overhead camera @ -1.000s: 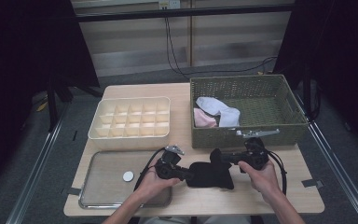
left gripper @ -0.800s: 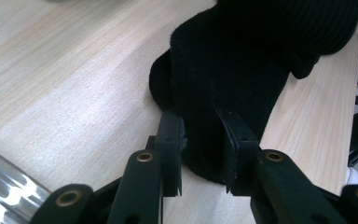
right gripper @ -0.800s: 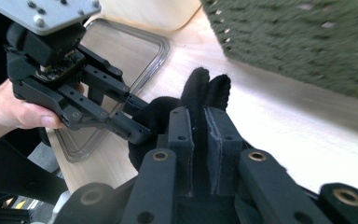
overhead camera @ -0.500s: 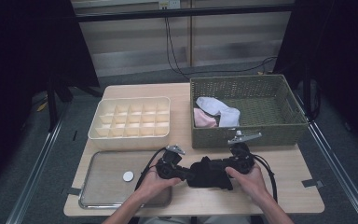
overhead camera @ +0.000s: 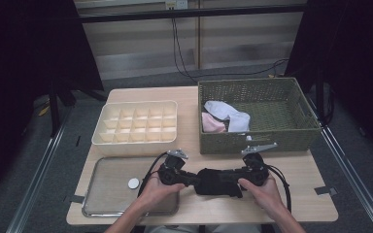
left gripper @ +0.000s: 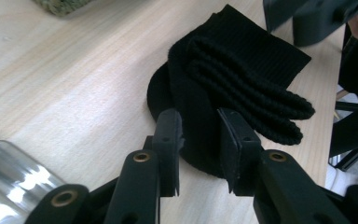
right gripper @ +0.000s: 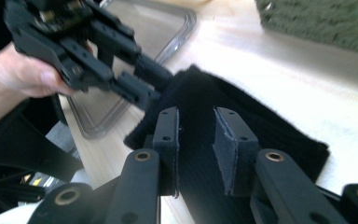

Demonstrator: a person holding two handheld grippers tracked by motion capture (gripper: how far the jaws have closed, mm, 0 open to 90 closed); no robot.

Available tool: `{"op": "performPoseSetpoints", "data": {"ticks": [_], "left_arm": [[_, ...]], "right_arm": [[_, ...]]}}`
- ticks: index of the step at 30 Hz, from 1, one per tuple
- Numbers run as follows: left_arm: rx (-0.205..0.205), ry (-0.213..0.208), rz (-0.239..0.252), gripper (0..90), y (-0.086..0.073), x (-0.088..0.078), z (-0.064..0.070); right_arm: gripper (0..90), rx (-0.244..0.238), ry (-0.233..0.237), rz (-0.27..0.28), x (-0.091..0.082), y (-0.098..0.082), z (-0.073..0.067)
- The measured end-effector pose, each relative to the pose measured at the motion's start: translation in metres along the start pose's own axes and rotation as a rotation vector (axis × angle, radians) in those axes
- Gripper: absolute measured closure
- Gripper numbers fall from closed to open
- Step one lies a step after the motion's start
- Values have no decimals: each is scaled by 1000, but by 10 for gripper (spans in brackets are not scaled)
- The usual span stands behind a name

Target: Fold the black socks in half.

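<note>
Black sock (overhead camera: 217,182) lies on the wooden table (overhead camera: 315,170) near its front edge, between the left gripper (overhead camera: 190,178) and right gripper (overhead camera: 237,177), with the metal tray (overhead camera: 108,191) to the left and the wicker basket (overhead camera: 260,141) behind. In the left gripper view, partly open jaws straddle the folded toe end (left gripper: 200,121); contact cannot be confirmed. In the right gripper view, jaws have just been opening, straddling flat cloth (right gripper: 261,135) without pressing. Material appears soft, light and limp; grip a doubled fold. Open tabletop remains to the right.
</note>
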State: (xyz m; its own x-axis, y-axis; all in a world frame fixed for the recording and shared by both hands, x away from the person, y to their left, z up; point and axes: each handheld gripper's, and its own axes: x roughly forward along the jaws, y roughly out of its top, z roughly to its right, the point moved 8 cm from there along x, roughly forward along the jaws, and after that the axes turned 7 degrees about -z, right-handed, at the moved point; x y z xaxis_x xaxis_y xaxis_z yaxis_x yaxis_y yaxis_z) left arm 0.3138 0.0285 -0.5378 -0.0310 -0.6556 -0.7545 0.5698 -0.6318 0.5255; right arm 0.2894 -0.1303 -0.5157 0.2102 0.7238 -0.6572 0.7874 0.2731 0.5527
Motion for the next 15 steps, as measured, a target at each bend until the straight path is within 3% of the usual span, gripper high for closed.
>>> {"op": "performPoseSetpoints", "data": {"ticks": [5, 9, 12, 13, 15], "left_arm": [[-9, -25, 48, 718, 8, -10, 1], [-3, -24, 57, 710, 10, -11, 3], [8, -29, 58, 698, 11, -12, 5], [11, -31, 54, 688, 11, -12, 5], [13, 0, 47, 686, 10, -11, 4]], "right_arm": [[762, -5, 5, -65, 15, -7, -1], [790, 4, -36, -118, 28, -13, 6], [802, -6, -54, -120, 32, -14, 9], [793, -17, -90, -108, 31, -12, 11], [776, -20, -102, -108, 28, -9, 14]]}}
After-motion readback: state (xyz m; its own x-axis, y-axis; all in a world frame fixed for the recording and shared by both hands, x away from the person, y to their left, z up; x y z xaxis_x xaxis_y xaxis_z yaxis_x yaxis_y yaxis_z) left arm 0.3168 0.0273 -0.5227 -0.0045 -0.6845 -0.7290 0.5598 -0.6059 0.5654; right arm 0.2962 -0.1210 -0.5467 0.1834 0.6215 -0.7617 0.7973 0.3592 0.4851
